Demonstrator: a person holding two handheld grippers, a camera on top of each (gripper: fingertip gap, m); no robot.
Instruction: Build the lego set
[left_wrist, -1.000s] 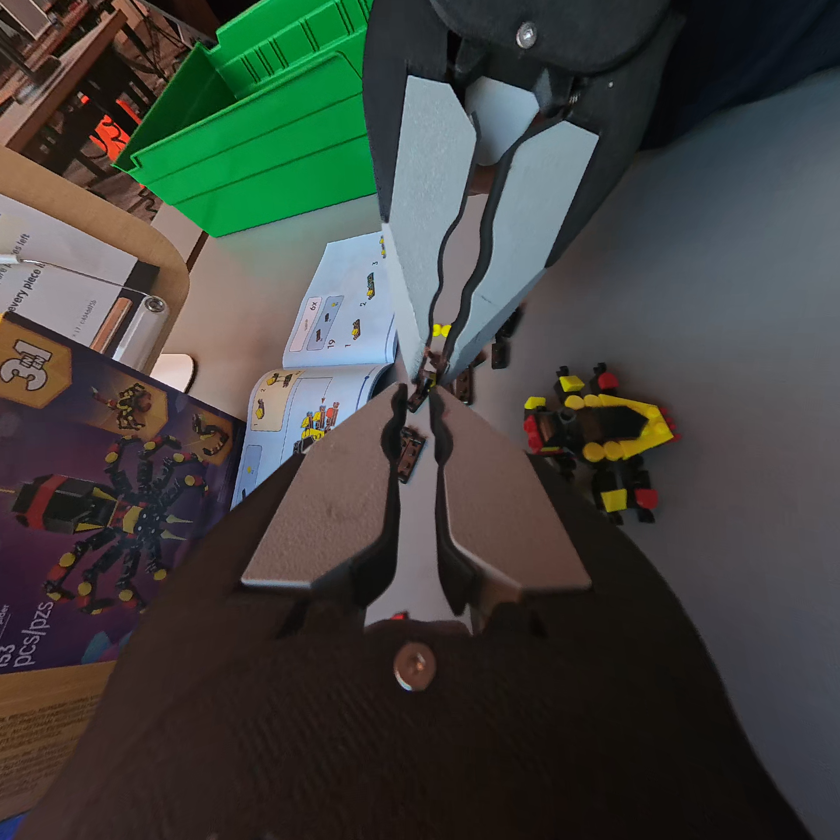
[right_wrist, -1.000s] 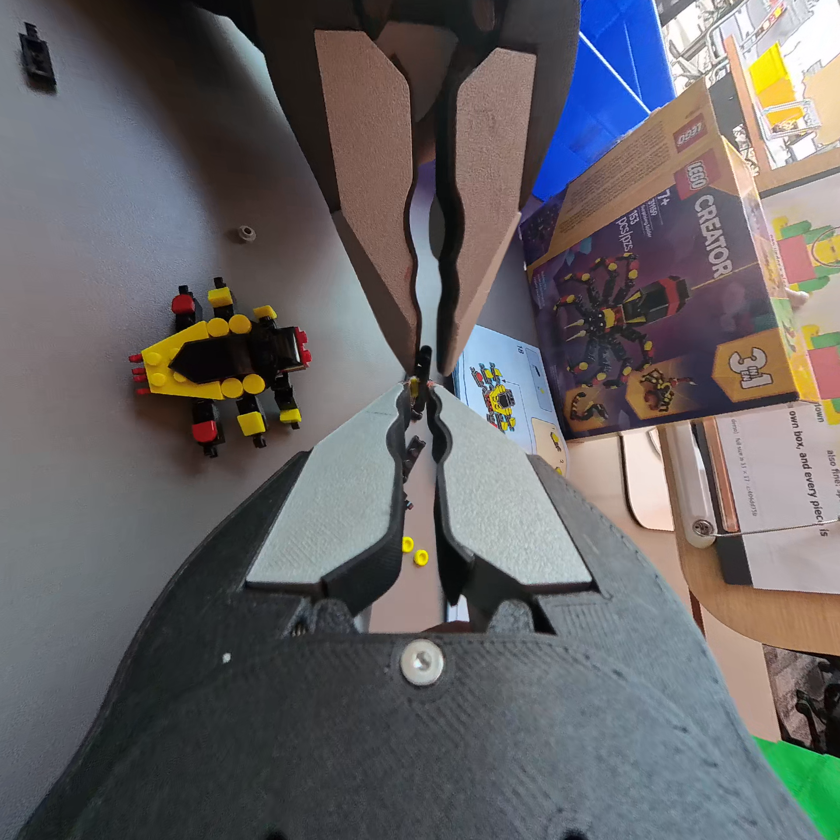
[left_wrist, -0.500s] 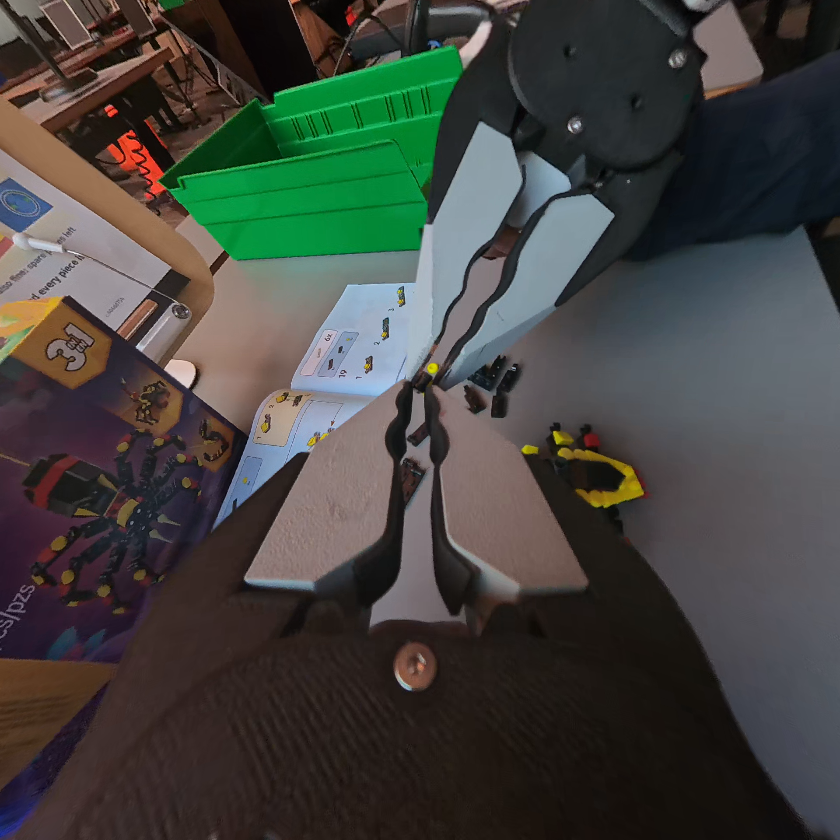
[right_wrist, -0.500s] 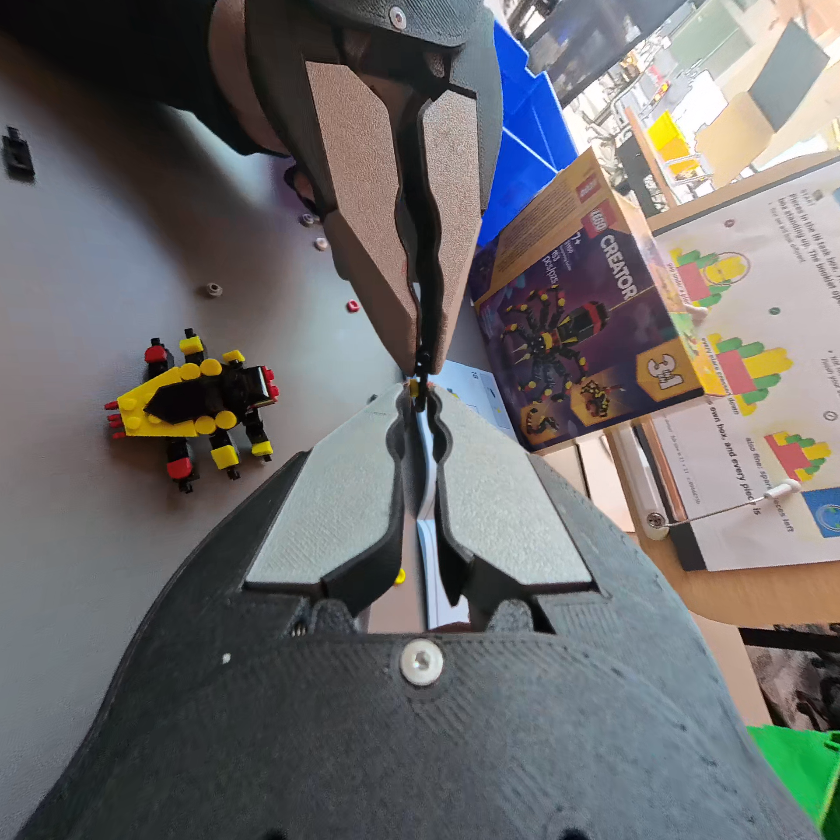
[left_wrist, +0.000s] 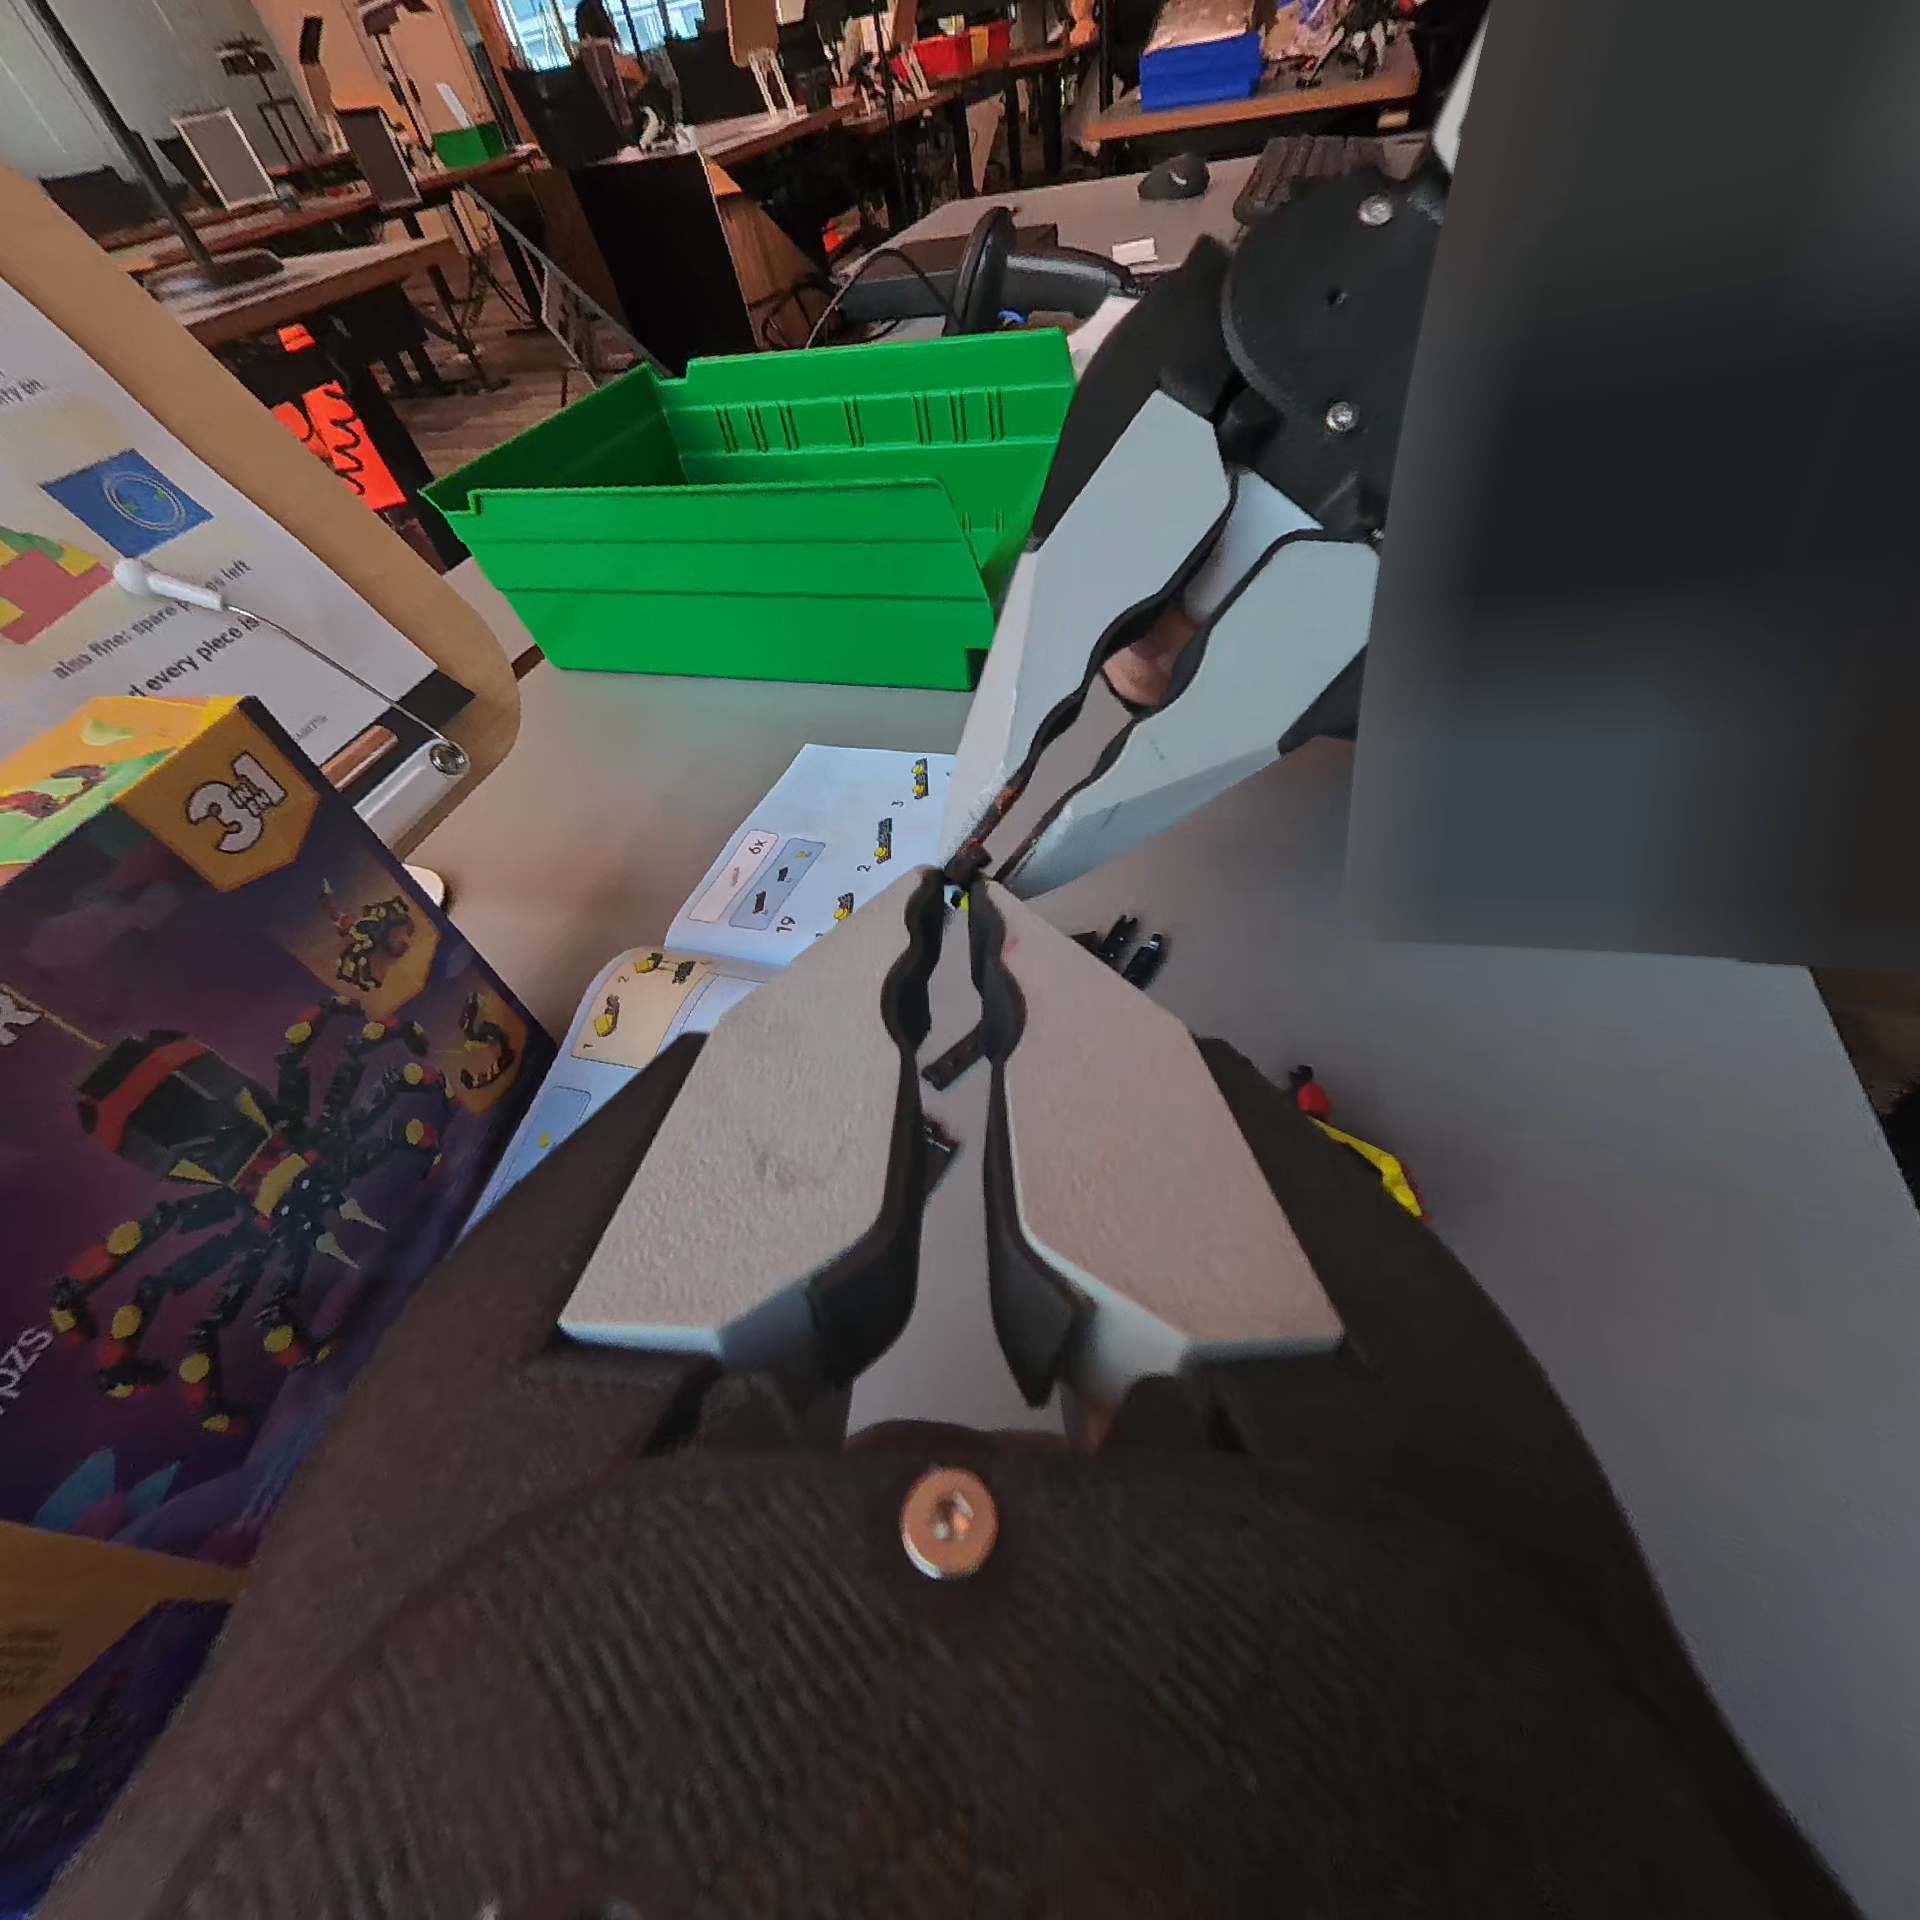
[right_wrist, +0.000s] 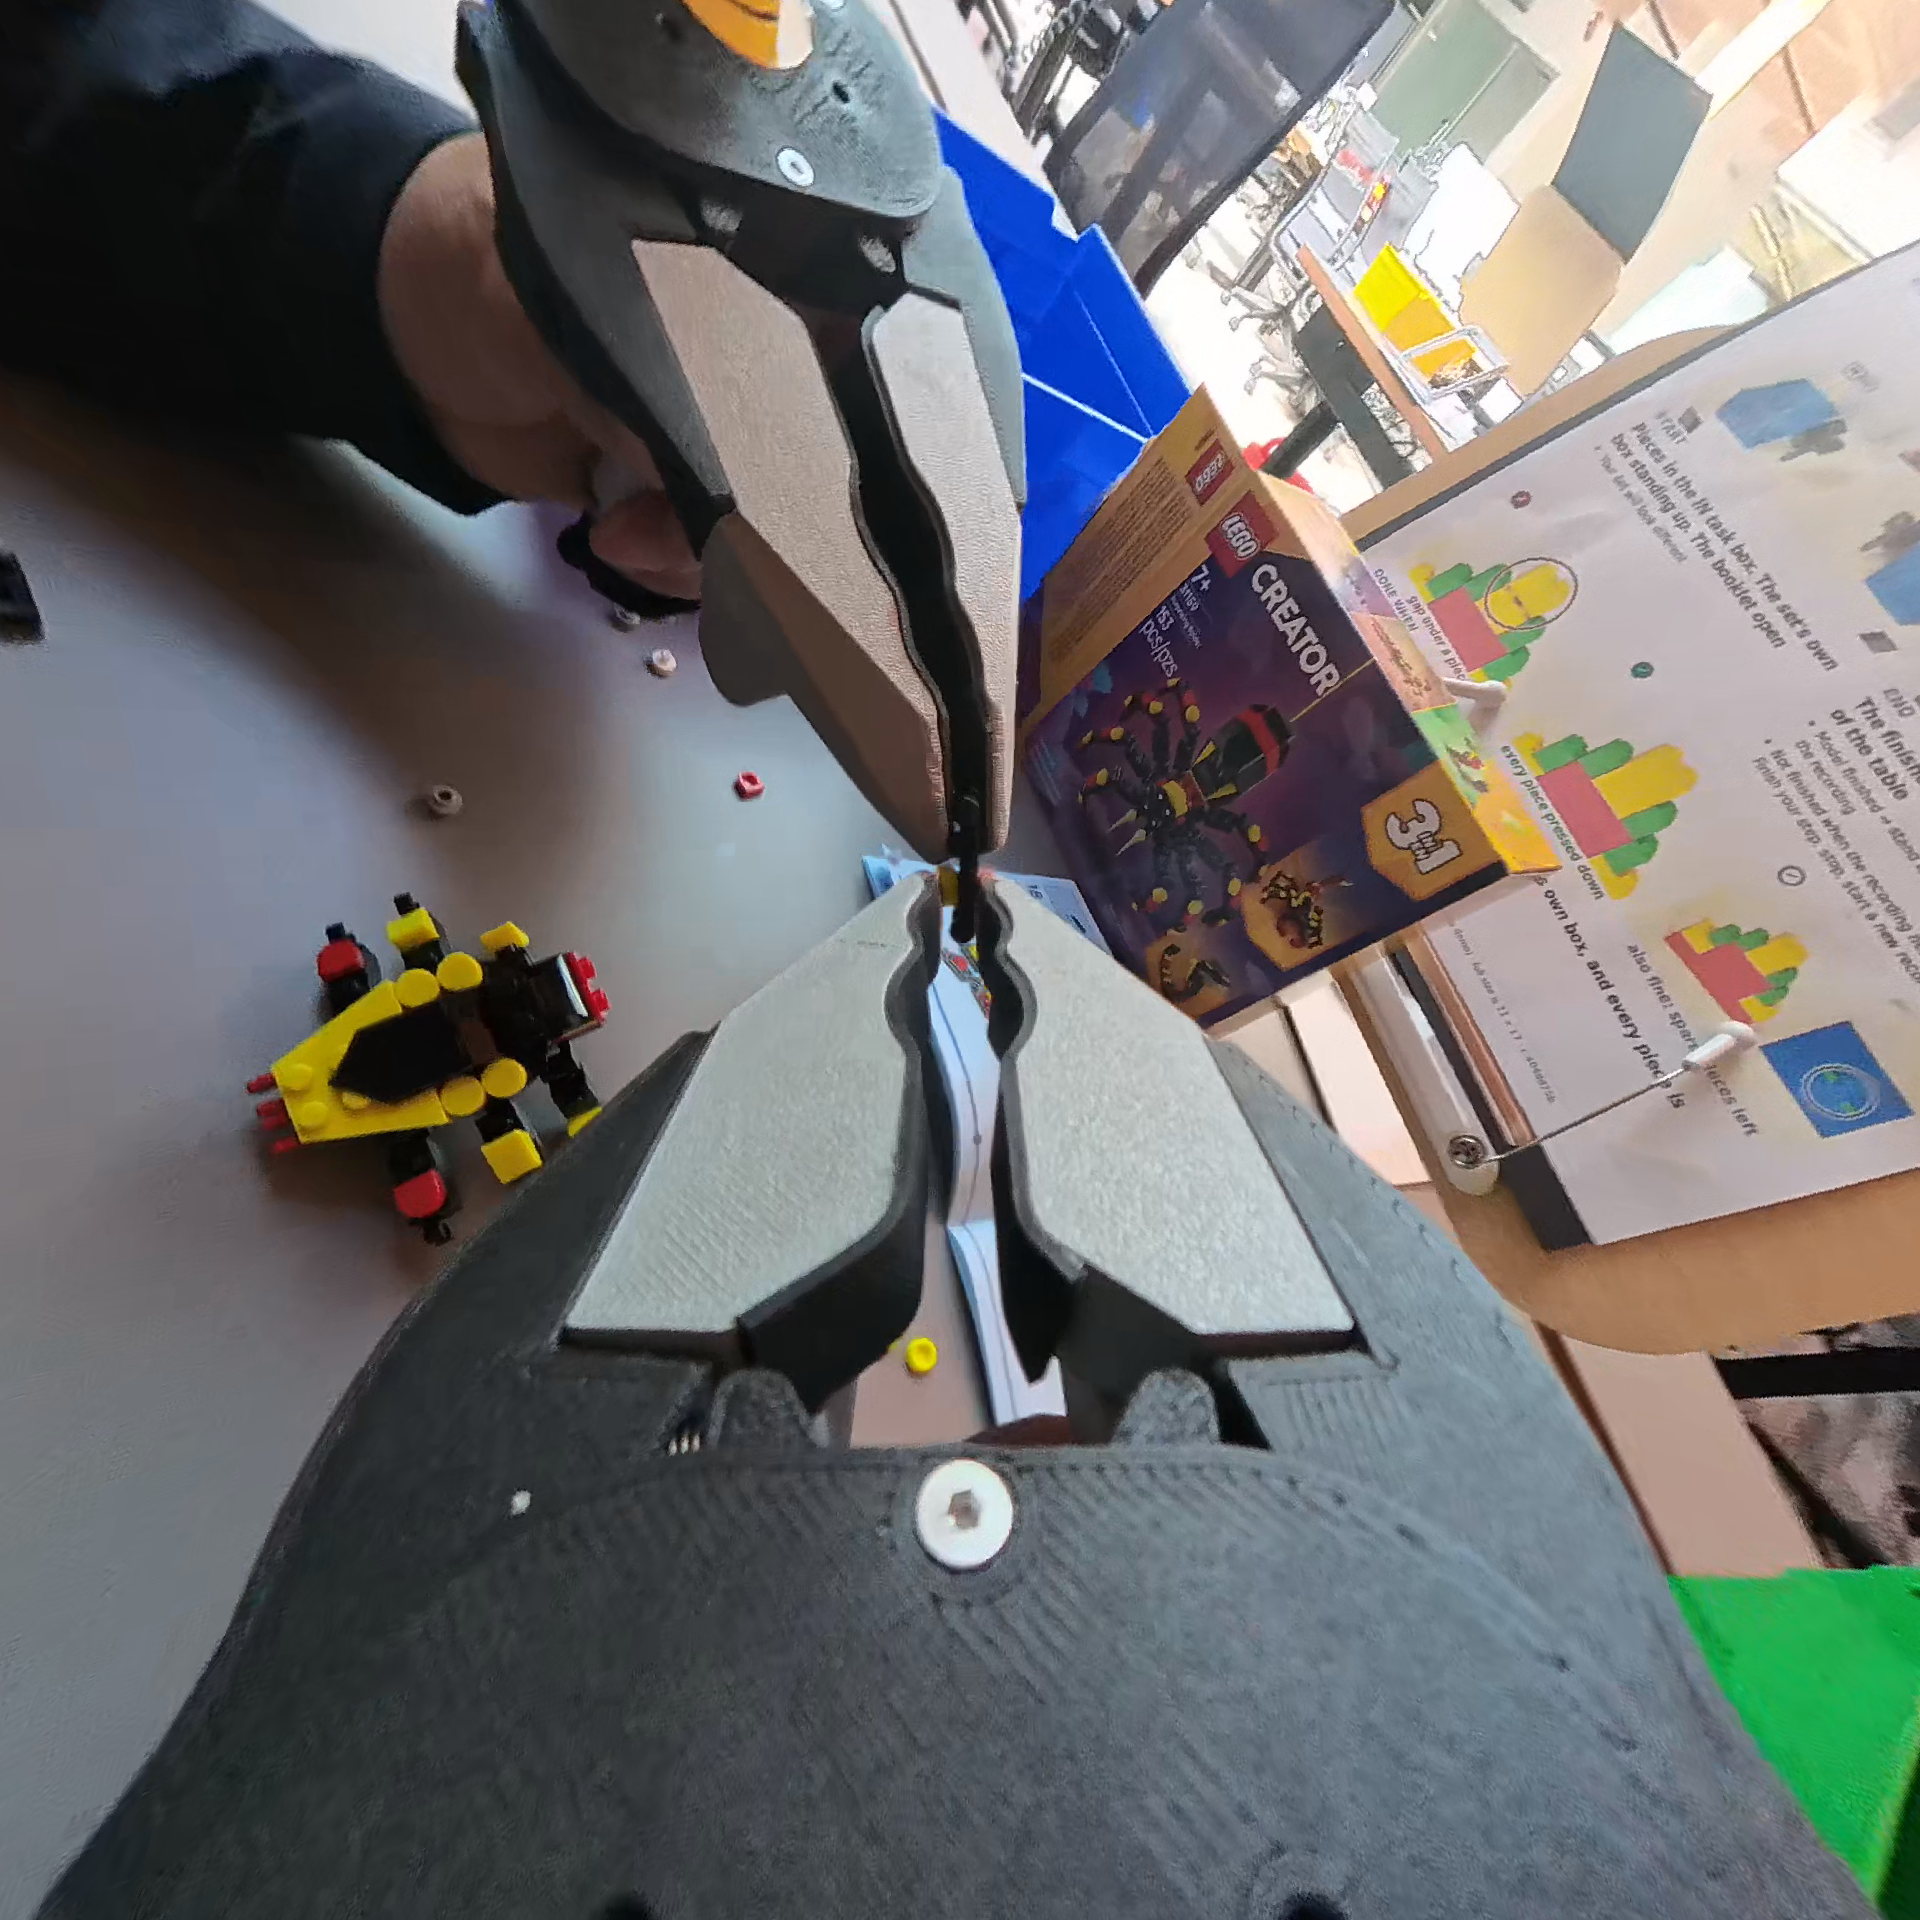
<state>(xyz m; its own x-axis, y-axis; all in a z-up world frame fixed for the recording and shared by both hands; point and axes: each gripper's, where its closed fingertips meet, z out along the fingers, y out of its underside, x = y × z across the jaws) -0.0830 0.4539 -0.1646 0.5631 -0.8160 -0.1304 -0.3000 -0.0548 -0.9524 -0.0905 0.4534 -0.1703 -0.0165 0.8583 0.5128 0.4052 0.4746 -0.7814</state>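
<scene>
Grippers tip to tip above table (right_wrist: 156, 727): your left gripper (right_wrist: 971, 831) and right gripper (right_wrist: 961, 904) each pinch narrow on small black piece (right_wrist: 966, 868), mating it midair; half-built model (right_wrist: 436, 1049) waits aside.

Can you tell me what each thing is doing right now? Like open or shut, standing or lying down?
Left gripper: shut on small black piece.
Right gripper: shut on the same piece.
Booklet: open, flat on table.
Box: shut, standing.
Green bin: open top, contents not visible.
Model: partly built, on table.
Yellow stud: loose on table.
</scene>
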